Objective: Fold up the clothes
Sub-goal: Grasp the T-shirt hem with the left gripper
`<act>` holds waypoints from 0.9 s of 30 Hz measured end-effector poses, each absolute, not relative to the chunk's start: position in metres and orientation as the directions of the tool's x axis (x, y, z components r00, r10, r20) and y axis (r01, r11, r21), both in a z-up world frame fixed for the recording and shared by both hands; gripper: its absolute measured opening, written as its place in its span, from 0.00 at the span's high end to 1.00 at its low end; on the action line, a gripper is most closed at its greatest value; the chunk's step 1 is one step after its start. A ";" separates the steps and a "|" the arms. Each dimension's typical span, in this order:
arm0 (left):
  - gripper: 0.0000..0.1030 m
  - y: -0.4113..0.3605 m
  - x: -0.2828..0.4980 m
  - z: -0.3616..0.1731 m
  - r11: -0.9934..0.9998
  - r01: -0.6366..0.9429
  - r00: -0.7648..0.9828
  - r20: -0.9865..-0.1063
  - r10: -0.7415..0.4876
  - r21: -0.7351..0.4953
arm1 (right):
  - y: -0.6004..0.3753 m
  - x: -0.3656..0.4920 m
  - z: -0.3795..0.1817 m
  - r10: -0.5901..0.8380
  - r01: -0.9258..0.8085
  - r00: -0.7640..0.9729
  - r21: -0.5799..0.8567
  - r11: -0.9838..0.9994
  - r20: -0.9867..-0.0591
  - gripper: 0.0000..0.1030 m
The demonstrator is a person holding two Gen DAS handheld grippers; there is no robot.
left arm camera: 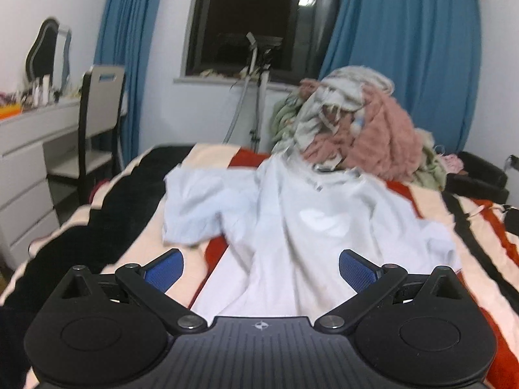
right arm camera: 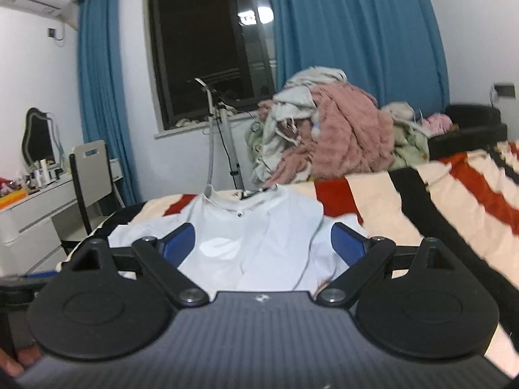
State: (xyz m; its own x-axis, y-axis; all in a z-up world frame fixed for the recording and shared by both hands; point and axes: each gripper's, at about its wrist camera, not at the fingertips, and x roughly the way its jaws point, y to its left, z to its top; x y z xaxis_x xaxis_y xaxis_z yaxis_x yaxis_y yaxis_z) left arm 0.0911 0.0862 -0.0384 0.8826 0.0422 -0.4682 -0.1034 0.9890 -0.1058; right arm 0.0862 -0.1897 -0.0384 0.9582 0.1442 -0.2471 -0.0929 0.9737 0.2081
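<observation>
A pale blue-white shirt [left arm camera: 292, 220] lies rumpled on the striped bedspread [left arm camera: 470, 259], collar toward the far end, one sleeve bunched at the left. My left gripper [left arm camera: 261, 269] is open over the shirt's near hem, holding nothing. In the right wrist view the same shirt [right arm camera: 256, 243] lies ahead with its collar toward the window, and my right gripper [right arm camera: 262, 243] is open above its near part, holding nothing.
A heap of pink, green and cream clothes [left arm camera: 350, 126] sits at the bed's far end, also in the right wrist view [right arm camera: 324, 133]. A garment steamer stand [right arm camera: 220, 136] stands by the window. A white desk [left arm camera: 29, 149] and chair [left arm camera: 97, 113] stand left of the bed.
</observation>
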 end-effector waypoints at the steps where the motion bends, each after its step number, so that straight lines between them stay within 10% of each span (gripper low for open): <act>1: 0.00 0.090 0.094 -0.042 0.987 -0.111 0.878 -0.477 0.043 -0.114 | -0.191 0.089 -0.042 0.143 -0.087 0.956 0.217 0.972 -0.256 0.11; 15: 0.03 0.178 0.178 -0.087 0.902 -0.403 0.818 -0.504 0.279 -0.155 | -0.205 0.125 -0.086 0.179 -0.042 0.910 0.346 0.937 -0.374 0.11; 27: 0.33 0.218 0.306 -0.091 0.911 -0.355 0.834 -0.512 0.205 -0.212 | -0.184 0.158 -0.107 0.200 -0.099 0.909 0.276 0.956 -0.366 0.11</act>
State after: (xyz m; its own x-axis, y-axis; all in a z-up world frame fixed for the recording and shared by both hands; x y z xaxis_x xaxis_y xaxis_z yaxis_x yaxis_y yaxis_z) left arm 0.3064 0.2178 -0.0914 0.8339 0.2053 -0.5123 -0.3546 0.9106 -0.2124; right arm 0.1580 -0.1835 -0.1069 0.9090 0.1997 -0.3659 -0.0988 0.9560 0.2761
